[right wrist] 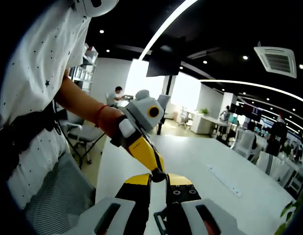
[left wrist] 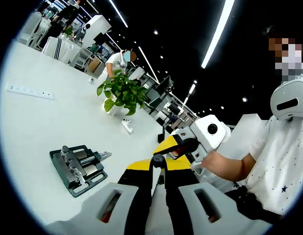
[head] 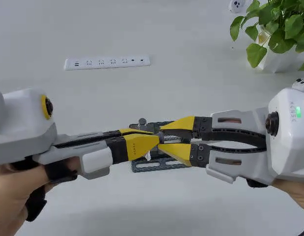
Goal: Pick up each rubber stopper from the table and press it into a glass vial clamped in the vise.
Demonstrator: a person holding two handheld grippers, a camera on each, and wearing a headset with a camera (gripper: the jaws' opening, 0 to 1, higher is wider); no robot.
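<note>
Dark stopper [right wrist: 158,175] pinched at left gripper [head: 157,139] tips, right gripper [head: 160,137] jaws around it, grasp unclear; vise [left wrist: 78,169] on table [left wrist: 29,132].

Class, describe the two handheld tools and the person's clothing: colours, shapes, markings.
Left tool and right tool: white housings, black jaw arms, yellow wedge-shaped ends. A green light glows on the right one. The person wears a white shirt with small dark stars and a red wristband.
</note>
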